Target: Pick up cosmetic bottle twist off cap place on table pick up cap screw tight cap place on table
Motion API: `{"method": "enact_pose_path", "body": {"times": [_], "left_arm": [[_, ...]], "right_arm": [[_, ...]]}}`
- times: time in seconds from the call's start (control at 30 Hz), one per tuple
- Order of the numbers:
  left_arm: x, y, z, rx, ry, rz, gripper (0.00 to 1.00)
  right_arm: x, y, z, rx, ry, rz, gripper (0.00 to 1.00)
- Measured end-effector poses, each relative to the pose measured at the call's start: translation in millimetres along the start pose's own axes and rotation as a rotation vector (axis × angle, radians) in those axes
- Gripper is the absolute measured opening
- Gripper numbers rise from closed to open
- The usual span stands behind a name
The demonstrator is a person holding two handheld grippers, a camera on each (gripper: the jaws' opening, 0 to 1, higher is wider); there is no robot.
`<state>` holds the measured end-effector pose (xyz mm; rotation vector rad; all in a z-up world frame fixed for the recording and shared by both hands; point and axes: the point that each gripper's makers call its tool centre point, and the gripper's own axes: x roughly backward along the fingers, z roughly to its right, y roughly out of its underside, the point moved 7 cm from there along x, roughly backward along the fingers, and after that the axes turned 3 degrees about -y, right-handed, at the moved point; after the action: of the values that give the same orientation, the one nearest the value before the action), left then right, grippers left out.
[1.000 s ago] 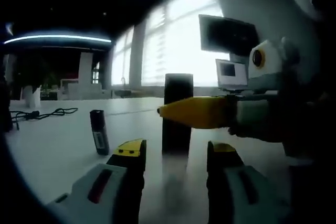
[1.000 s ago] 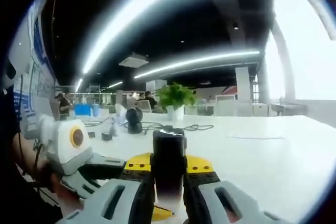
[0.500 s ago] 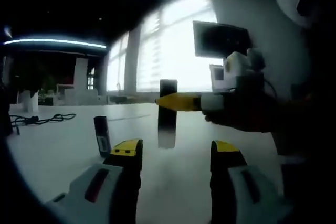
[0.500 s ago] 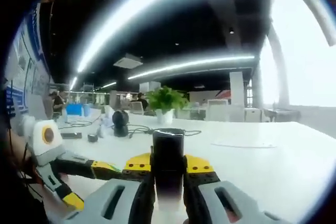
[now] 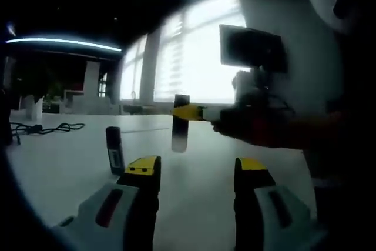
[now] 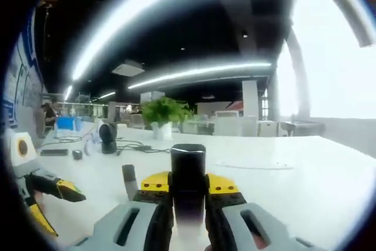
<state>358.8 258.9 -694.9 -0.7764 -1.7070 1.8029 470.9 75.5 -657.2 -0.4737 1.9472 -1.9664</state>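
Right gripper (image 6: 188,195) is clamping the bottle (image 6: 188,186) between its yellow-tipped jaws, bottle upright, dark top poking above the jaw tips at 12 o'clock of the gripper; in the left gripper view the same bottle (image 5: 180,123) is hanging in the air above the white table (image 5: 64,163), held by the right gripper (image 5: 194,112) coming in from 3 o'clock, a person's hand (image 5: 258,127) gripping it behind; left gripper (image 5: 197,171) is sitting low at 6 o'clock with jaws spread wide, nothing between them; a small dark cap (image 5: 114,150) is standing upright on the table at 9 o'clock of the bottle, just beyond the left jaw tip; in the right gripper view the cap (image 6: 129,181) is standing on the table (image 6: 305,174) at 9 o'clock of the held bottle, and the left gripper (image 6: 50,198) is showing at the 8 o'clock edge, jaws parted; a black cable (image 5: 44,127) is lying on the table at 9 o'clock; a dark monitor (image 5: 252,48) is sitting at 1 o'clock; a potted plant (image 6: 161,116) is standing far back at 11 o'clock.
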Motion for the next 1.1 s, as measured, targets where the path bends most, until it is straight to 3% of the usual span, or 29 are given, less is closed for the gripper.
{"method": "enact_pose_path", "body": {"times": [0.43,0.63,0.83,0.97,1.1], "left_arm": [[0.2,-0.1,-3.1,0.005,-0.009,0.005,0.38],[0.8,-1.8,-4.0,0.005,-0.009,0.019,0.36],[0.8,-1.7,-4.0,0.002,-0.01,0.017,0.36],[1.0,-2.0,-3.7,-0.004,-0.01,0.019,0.36],[1.1,-2.1,-3.9,-0.004,-0.014,0.019,0.37]], "right_arm": [[-11.6,15.2,3.6,-0.005,0.015,-0.042,0.14],[-10.9,15.1,4.9,-0.01,0.022,-0.028,0.15],[-10.1,14.8,1.0,0.039,0.019,-0.035,0.15],[-8.7,9.4,2.0,0.068,0.023,-0.016,0.29],[-4.1,7.8,-0.2,0.073,0.013,-0.02,0.33]]}}
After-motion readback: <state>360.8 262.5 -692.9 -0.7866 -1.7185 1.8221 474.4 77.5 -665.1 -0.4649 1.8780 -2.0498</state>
